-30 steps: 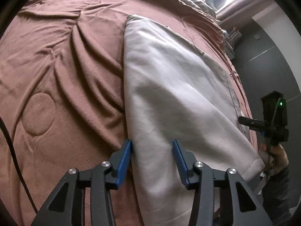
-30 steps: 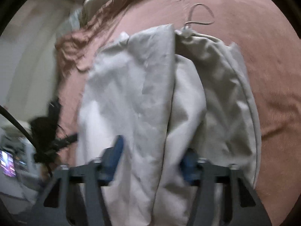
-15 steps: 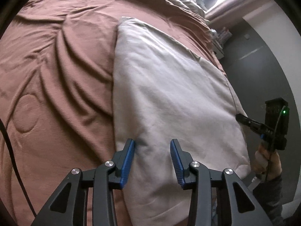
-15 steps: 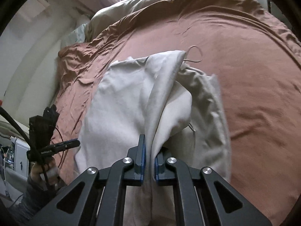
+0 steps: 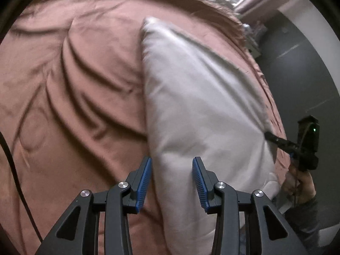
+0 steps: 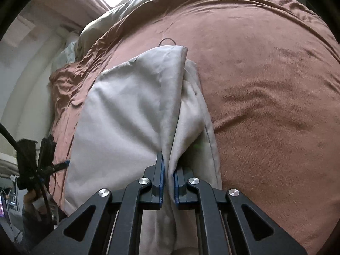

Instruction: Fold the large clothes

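Observation:
A large beige garment (image 5: 197,97) lies lengthwise on a brown bedspread (image 5: 74,85). My left gripper (image 5: 172,170) is open, its blue pads straddling the garment's near left edge without pinching it. My right gripper (image 6: 169,170) is shut on a raised fold of the same beige garment (image 6: 131,114), which hangs between the pads. Each gripper shows in the other's view: the right gripper (image 5: 297,146) at the garment's far side, the left gripper (image 6: 38,159) at the left edge.
The brown bedspread (image 6: 265,106) is wrinkled on the left. A beige duvet and pillows (image 6: 127,6) lie at the head of the bed. A dark wall (image 5: 301,74) stands beside the bed. A thin cord loop (image 6: 167,41) lies by the garment's far end.
My right gripper shut on a fold of the garment and pulled it up and nearer. My left gripper stayed open and shifted slightly along the garment's edge.

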{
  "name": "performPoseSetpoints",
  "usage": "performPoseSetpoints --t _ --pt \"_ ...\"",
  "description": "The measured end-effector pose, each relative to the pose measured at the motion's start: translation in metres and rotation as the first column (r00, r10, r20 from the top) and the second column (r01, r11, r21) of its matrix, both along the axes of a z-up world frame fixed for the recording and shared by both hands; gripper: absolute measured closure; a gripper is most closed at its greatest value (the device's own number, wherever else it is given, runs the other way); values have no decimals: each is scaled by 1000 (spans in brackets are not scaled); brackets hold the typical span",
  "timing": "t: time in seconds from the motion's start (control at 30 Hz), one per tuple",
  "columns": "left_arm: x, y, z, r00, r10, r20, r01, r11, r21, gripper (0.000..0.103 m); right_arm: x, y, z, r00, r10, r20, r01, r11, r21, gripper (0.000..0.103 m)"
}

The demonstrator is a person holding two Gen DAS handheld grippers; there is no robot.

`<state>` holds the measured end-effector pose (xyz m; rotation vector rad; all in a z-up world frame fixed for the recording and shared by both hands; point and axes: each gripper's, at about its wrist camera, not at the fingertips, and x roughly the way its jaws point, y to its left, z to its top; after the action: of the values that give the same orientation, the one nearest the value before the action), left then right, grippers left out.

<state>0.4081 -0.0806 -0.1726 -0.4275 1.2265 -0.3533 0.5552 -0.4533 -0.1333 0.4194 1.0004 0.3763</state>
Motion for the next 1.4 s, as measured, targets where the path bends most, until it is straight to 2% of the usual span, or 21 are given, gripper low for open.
performPoseSetpoints --t 0.13,0.23,0.3,0.4,0.47,0.5,0.53,0.57,0.6,0.67,0.77,0.87,0.93,1.0,1.13,1.4 --pt "-8 -3 -7 1000 -3 -14 2 998 -56 61 -1 -5 10 1000 -12 19 12 1000 -12 99" --pt "-8 -14 -3 1000 -21 -6 21 998 -53 61 -5 -9 11 1000 -11 18 12 1000 -28 99" --pt "-6 -18 -3 999 -31 -9 30 999 -41 61 -4 -9 3 1000 -2 -15 1 999 -35 99" --pt "-9 -16 -4 999 -42 0 42 999 -27 61 0 -14 -5 998 -21 -54 22 999 24 96" --pt "-10 -14 -5 999 -38 2 38 999 -28 61 0 -19 -8 996 -41 -79 45 997 55 86" --pt "-9 -12 -5 1000 -31 -4 31 999 -30 61 -3 -21 -6 995 -56 -80 59 997 46 73" --pt "-7 -9 -5 1000 -21 -11 21 999 -36 61 -6 -23 -4 995 -64 -70 66 997 30 54" --pt "-6 -5 -5 1000 -9 -16 8 999 -44 61 -12 -26 1 996 -76 -53 76 997 -3 44" --pt "-5 -2 -5 1000 0 -16 -1 999 -47 61 -15 -27 4 996 -79 -43 79 997 -12 28" --pt "-1 4 -5 1000 26 -10 -27 999 -44 61 -22 -33 9 997 -79 -26 79 997 6 27" --pt "10 6 -7 999 51 -17 -52 997 -55 61 -24 -40 4 996 -67 -53 69 997 44 27" --pt "20 4 -8 998 54 -15 -55 997 -58 60 -17 -50 -10 995 -33 -97 47 989 142 27" --pt "27 4 -11 998 55 -20 -56 996 -67 60 -7 -56 -26 991 -4 -137 36 972 233 27" --pt "36 5 -14 998 59 -23 -61 995 -81 59 4 -60 -37 987 8 -161 38 959 282 27" --pt "55 10 -18 997 71 -21 -73 992 -102 59 29 -68 -50 986 29 -162 39 914 403 27" --pt "98 6 -24 997 75 -3 -75 993 -92 57 77 -55 -55 983 108 -147 -41 917 397 28"
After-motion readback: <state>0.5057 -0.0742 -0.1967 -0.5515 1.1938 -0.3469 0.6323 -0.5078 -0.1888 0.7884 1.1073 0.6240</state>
